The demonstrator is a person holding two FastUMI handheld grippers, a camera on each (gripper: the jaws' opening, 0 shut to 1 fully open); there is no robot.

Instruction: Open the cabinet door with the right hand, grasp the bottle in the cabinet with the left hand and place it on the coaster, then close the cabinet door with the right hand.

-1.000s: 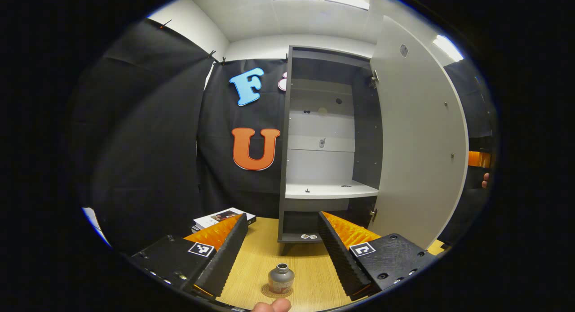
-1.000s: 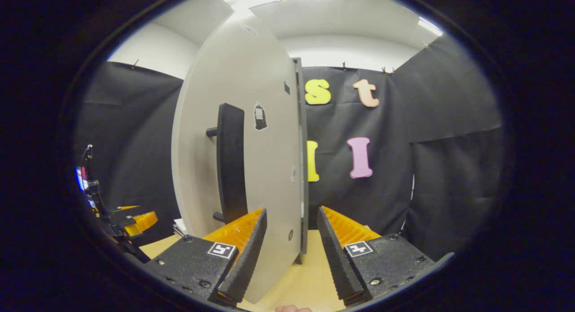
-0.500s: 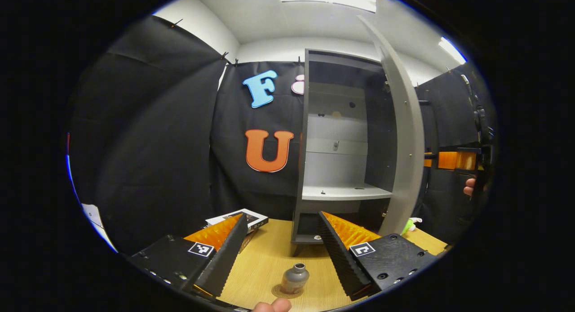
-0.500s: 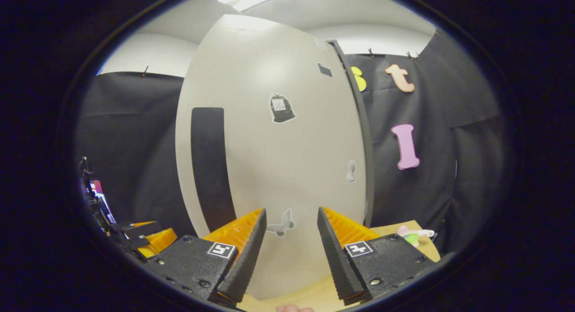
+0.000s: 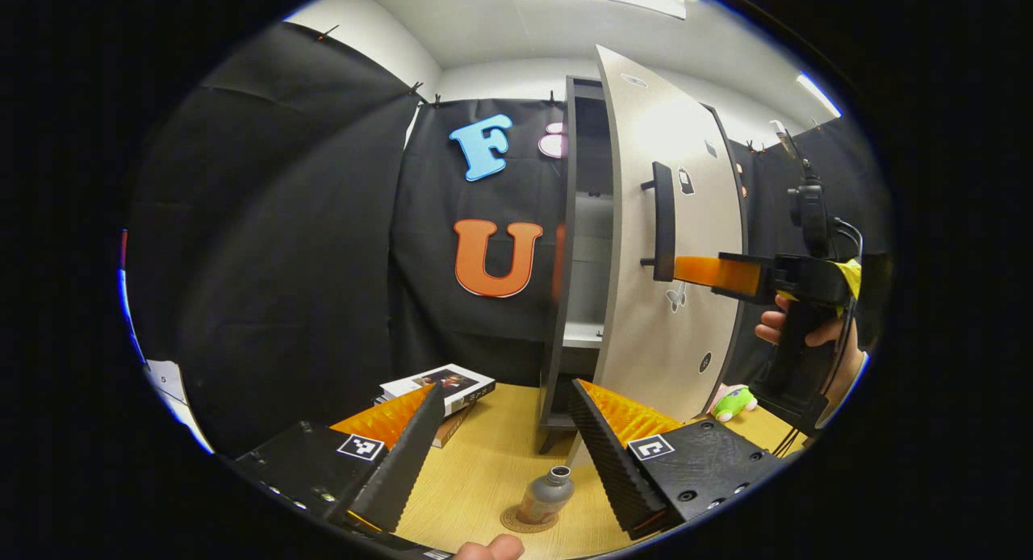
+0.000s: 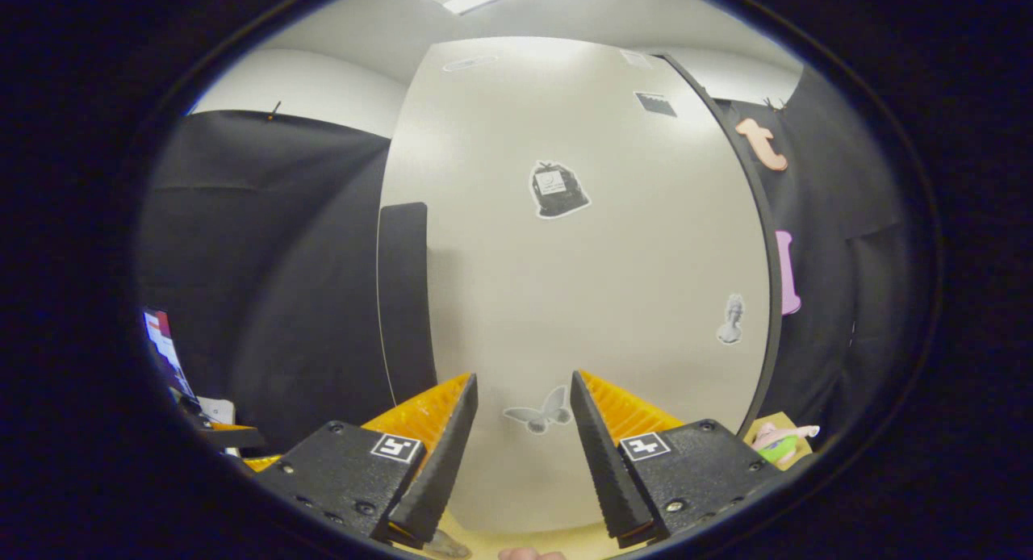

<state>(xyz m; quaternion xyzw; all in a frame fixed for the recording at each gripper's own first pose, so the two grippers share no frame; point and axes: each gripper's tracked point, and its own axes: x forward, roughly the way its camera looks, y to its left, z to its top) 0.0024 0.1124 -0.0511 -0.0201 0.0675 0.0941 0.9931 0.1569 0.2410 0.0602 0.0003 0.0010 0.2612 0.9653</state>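
A small grey bottle (image 5: 547, 494) stands upright on a round coaster (image 5: 516, 522) on the wooden table, just ahead of my left gripper (image 5: 507, 386). That gripper is open and holds nothing; the bottle sits low between its fingers, apart from both. The tall cabinet (image 5: 578, 221) has its pale door (image 5: 686, 302) swung most of the way shut, with a dark gap left. In the left gripper view my right gripper (image 5: 714, 271), held by a hand (image 5: 795, 334), points at the door beside the dark handle (image 5: 663, 221). In the right gripper view my right gripper (image 6: 523, 378) is open, facing the door (image 6: 581, 261) close up, with the handle (image 6: 403, 294) to the left.
A book (image 5: 440, 381) lies on the table (image 5: 476, 479) left of the cabinet. A green toy (image 5: 733, 400) lies to the right of the door's foot, and appears as the toy (image 6: 775, 443) in the right gripper view. Black cloth walls stand all round.
The door has swung from wide open to nearly shut, with my right gripper following its outer face. The left gripper stayed open behind the bottle and turned slightly.
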